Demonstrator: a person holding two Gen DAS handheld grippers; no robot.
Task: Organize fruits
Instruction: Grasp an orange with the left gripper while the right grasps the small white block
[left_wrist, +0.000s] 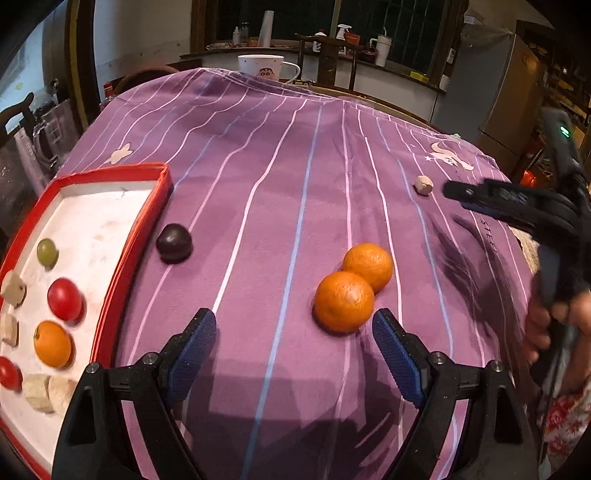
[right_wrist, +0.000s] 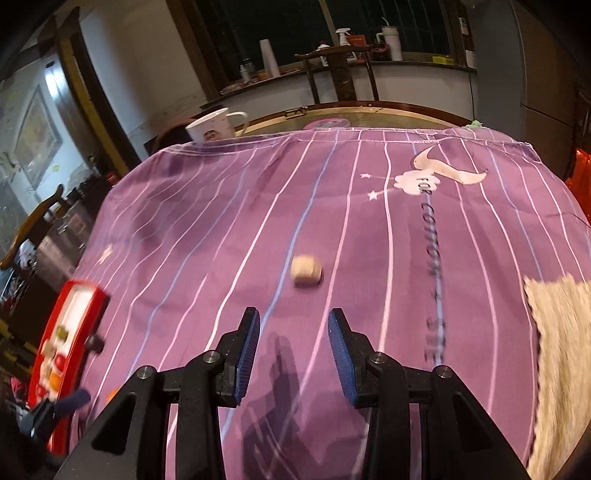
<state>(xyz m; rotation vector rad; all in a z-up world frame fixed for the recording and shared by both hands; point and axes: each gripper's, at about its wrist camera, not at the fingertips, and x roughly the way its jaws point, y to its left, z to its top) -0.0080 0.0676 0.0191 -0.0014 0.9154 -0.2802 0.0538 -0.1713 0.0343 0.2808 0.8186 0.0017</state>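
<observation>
Purple cloth (left_wrist: 258, 221), oranges (left_wrist: 343, 301) beyond jaws.

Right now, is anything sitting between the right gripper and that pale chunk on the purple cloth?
Nothing visible. In the right wrist view the pale chunk lies alone on the striped cloth, straight ahead of the right gripper, whose jaws are apart and empty. Only bare cloth lies between.
</observation>
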